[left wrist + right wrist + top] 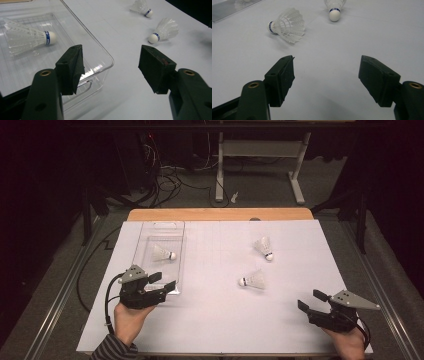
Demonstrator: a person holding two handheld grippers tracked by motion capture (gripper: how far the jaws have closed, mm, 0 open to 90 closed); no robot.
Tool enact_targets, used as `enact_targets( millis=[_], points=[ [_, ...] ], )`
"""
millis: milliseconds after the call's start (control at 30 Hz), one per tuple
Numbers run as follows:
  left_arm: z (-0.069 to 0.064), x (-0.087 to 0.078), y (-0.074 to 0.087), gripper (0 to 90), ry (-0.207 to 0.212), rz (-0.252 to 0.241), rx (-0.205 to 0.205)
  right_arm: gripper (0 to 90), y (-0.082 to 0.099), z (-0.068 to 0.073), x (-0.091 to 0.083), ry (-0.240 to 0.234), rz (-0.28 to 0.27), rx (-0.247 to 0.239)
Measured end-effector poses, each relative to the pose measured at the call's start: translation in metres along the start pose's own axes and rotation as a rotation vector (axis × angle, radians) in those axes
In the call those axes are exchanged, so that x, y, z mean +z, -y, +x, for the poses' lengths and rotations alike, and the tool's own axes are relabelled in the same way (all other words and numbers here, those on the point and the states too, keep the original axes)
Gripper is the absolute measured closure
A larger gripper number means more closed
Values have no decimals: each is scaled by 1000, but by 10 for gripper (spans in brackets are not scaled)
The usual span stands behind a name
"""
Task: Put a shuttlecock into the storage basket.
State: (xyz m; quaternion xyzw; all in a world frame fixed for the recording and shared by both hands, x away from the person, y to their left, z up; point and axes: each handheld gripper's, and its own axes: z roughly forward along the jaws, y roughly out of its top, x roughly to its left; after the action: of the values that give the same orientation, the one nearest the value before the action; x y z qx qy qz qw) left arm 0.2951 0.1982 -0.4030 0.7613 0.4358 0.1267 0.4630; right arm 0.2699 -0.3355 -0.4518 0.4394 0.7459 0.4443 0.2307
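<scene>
high view first, left to right: at the lower left of the frame the left gripper (162, 281) sits in a hand (131, 317) with a striped sleeve (114, 351), its jaws spread apart with nothing between them, just beside the near end of a clear plastic tray (145, 236). one shuttlecock (163, 253) lies on its side inside the tray, cork toward the right. at centre right two more lie on the white table cover (210, 310), well apart from the tray: the nearer shuttlecock (253, 280) with its cork pointing left, the farther shuttlecock (264, 247) above it. at the lower right the right gripper (311, 300) has its jaws wide apart and empty, low over the cover.

left gripper view: the tray's rounded corner lies behind its left jaw. right gripper view: both loose shuttlecocks lie in the upper part of the frame, ahead of the spread jaws.
</scene>
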Motion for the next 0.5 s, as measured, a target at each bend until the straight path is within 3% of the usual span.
enact_targets(
  millis=[500],
  points=[
    [-8, 9, -3, 372, 24, 6, 13, 291, 0, 0, 0, -2, 1, 1]
  ],
)
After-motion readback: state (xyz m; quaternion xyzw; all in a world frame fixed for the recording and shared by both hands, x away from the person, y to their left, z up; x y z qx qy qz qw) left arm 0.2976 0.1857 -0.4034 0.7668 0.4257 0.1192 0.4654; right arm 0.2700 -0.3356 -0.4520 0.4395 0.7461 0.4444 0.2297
